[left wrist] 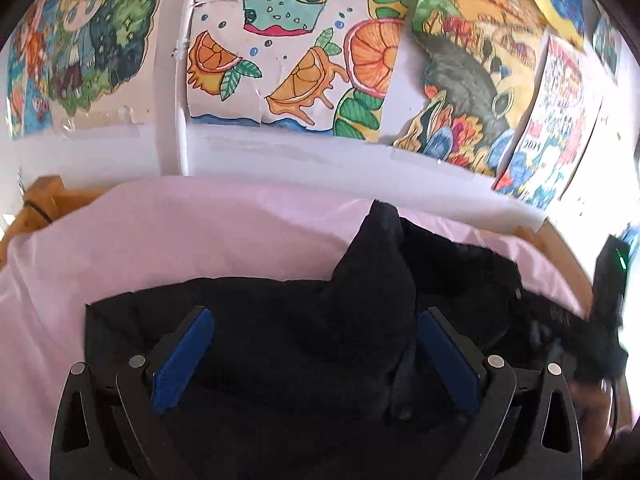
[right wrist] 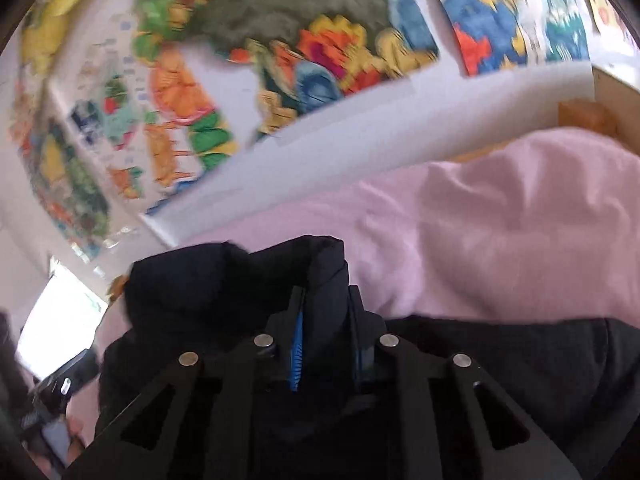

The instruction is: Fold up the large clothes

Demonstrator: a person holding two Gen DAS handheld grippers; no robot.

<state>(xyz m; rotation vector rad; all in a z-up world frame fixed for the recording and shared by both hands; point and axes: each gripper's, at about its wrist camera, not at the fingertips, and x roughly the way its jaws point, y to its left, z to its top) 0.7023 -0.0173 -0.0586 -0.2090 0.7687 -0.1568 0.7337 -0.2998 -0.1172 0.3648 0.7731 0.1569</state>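
Note:
A large black garment (left wrist: 280, 320) lies crumpled on a pink bedsheet (left wrist: 160, 240). One part of it stands up in a peak (left wrist: 380, 240). My left gripper (left wrist: 316, 312) hangs low over the cloth, open, with its blue pads (left wrist: 184, 356) wide apart and dark fabric lying between them untouched. In the right wrist view my right gripper (right wrist: 326, 292) is shut on an upright fold of the same garment (right wrist: 326, 264), which is pinched between the narrow fingers. The rest of the garment (right wrist: 500, 360) spreads to the right below.
Colourful drawings (left wrist: 304, 60) cover the white wall behind the bed, and a white pipe (left wrist: 172, 120) runs down it. The wooden bed frame (left wrist: 44, 200) shows at the sheet's corners. A pink bulge of bedding (right wrist: 520, 220) rises at the right. A bright window (right wrist: 60, 320) sits at the far left.

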